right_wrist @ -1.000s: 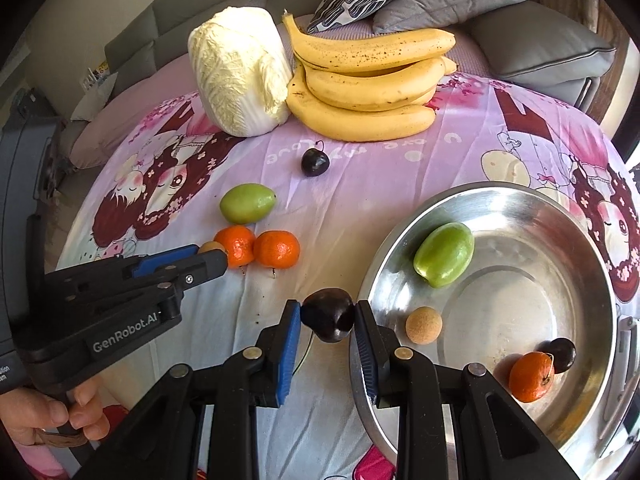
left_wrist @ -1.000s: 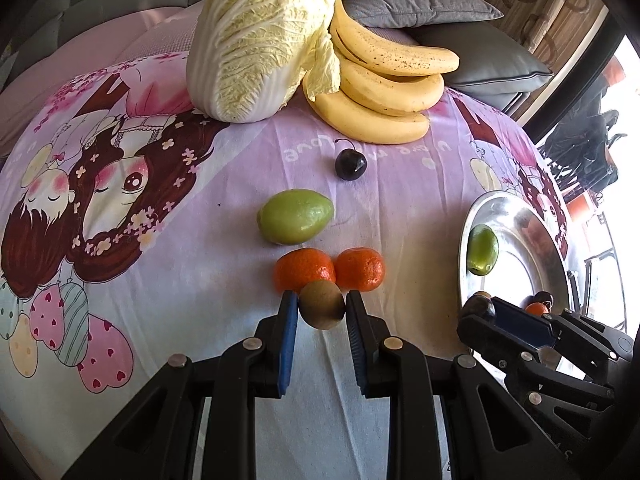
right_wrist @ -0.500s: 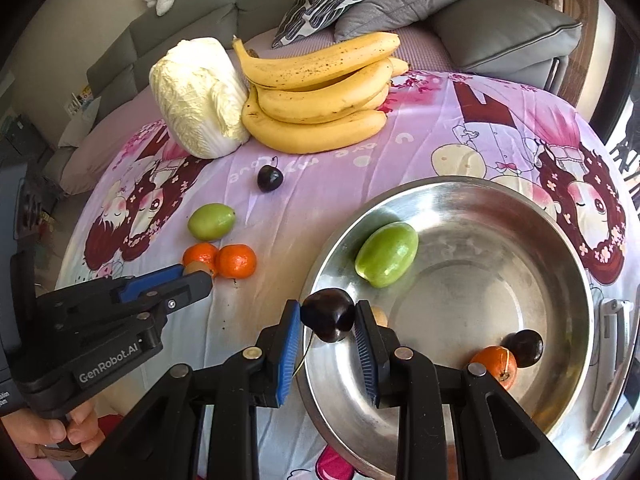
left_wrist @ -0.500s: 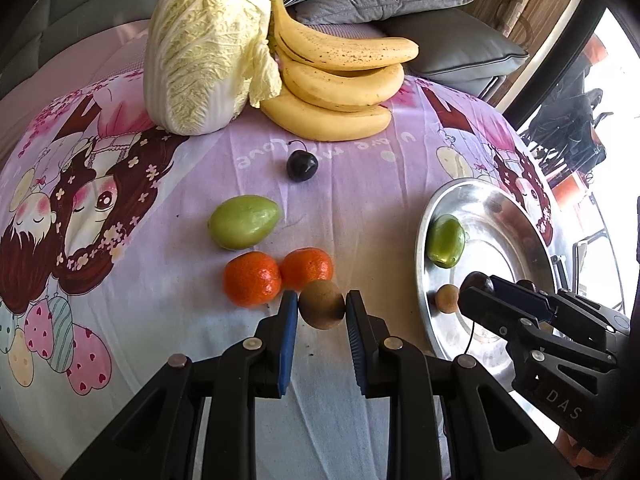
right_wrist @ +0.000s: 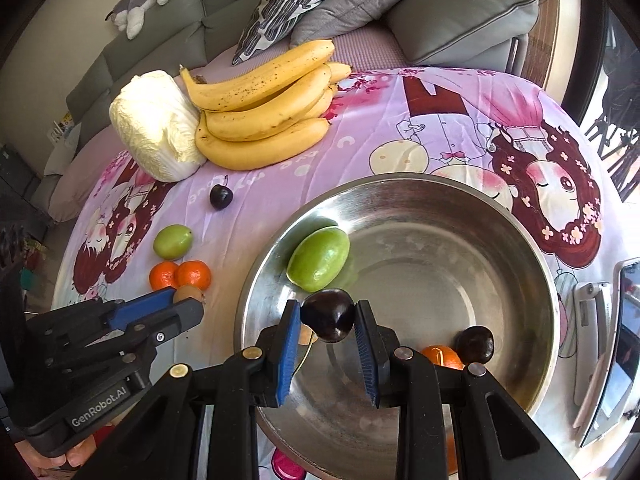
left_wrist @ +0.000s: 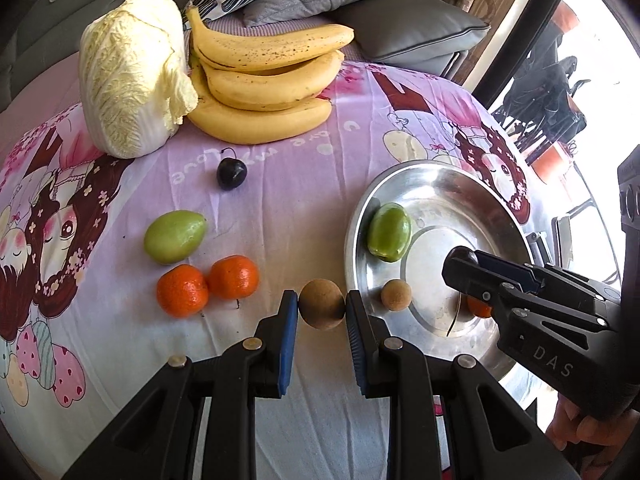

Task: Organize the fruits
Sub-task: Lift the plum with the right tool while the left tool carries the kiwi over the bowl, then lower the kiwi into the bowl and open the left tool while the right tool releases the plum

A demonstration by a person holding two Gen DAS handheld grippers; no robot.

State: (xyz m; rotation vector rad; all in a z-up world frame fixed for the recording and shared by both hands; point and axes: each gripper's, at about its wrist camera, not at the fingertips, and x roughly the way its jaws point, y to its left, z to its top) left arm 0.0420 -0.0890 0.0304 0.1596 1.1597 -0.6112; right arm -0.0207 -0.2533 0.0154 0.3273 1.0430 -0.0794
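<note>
Both hands have carried their loads toward the steel bowl (right_wrist: 540, 280) on the cloth-covered desk (left_wrist: 280, 184) — delivery looks close. The left hand-held gripper (left_wrist: 322, 310) clamps a rough, matte brown round fruit (left_wrist: 322, 309) just outside the rim; the right hand-held gripper (right_wrist: 327, 318) pinches a glossy dark plum (right_wrist: 329, 314) already over the bowl's smooth basin.

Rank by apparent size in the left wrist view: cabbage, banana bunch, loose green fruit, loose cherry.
1-2. cabbage and banana bunch: look about alike, unranked.
3. loose green fruit.
4. loose cherry.
Cabbage and bananas lie farthest back, so their lead is safe.
</note>
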